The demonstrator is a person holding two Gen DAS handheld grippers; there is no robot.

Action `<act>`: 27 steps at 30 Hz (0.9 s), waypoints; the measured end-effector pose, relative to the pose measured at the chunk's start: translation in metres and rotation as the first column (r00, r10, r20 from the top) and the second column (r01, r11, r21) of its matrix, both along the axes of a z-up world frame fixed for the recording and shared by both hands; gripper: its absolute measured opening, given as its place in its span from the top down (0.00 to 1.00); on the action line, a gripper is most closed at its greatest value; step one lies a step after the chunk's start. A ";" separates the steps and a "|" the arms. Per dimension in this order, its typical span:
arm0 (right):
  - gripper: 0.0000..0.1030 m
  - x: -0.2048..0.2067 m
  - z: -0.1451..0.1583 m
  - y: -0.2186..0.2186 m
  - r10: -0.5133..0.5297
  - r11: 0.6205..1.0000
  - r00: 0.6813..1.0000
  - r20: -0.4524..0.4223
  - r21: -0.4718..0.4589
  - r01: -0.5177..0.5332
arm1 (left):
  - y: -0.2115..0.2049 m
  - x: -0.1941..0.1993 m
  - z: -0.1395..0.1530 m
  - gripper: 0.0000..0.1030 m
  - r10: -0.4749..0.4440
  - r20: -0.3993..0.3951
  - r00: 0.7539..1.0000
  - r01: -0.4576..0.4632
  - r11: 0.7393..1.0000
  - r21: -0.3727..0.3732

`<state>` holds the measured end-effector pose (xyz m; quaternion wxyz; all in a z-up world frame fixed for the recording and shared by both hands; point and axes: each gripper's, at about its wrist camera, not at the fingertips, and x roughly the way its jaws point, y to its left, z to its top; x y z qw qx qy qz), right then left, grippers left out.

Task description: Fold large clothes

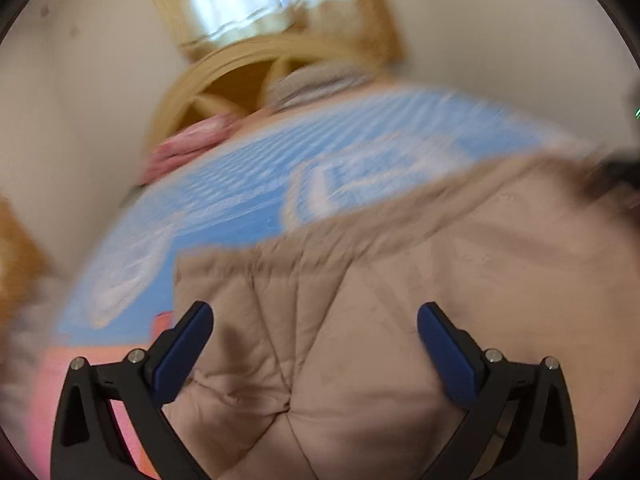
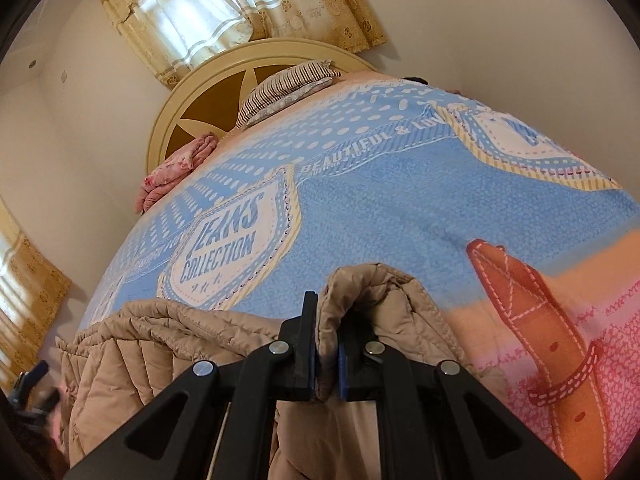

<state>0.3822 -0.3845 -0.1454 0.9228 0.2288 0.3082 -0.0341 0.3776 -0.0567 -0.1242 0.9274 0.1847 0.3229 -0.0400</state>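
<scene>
**Jacket Fold: Right Grip Held, Left Jaws Free**

On the bed (image 2: 400, 184), at its near edge, a tan quilted jacket (image 1: 360, 340) lies spread over the blue printed bedspread (image 2: 360, 200). A headboard (image 2: 192, 92), pillow (image 2: 288, 84) and pink blanket (image 2: 176, 168) sit at the far end, well clear of the work.

Right gripper (image 2: 328, 356): jaws nearly closed, pinching a raised fold of the jacket edge. Cloth stands up between the pads and drapes over them. The rest of the jacket trails to the left and toward the viewer.

Left gripper (image 1: 316, 344): jaws fully spread, nothing between them. The jacket body lies directly below and ahead of the gap, with quilt seams running away from the jaws. This view is motion-blurred, so contact with the cloth cannot be confirmed.

Judgement: the jacket's long axis appears to run left to right between the two grippers. The left gripper is nearer the free portion and would need a new hold there before the fold can be carried over.
</scene>
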 end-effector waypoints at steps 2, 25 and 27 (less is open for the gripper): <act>0.75 -0.010 0.011 0.008 -0.020 0.999 0.999 0.028 -0.040 0.021 | 0.004 0.013 -0.019 0.00 0.057 -0.032 0.998 -0.057 0.998 -0.006; 0.38 -0.031 -0.025 0.157 0.290 0.932 0.953 -0.084 -0.201 -0.301 | 0.008 0.038 -0.053 0.00 0.088 -0.135 0.987 -0.102 0.989 -0.105; 0.38 -0.026 -0.026 0.159 0.288 0.933 0.953 -0.088 -0.196 -0.300 | 0.009 0.039 -0.054 0.00 0.085 -0.140 0.986 -0.101 0.988 -0.112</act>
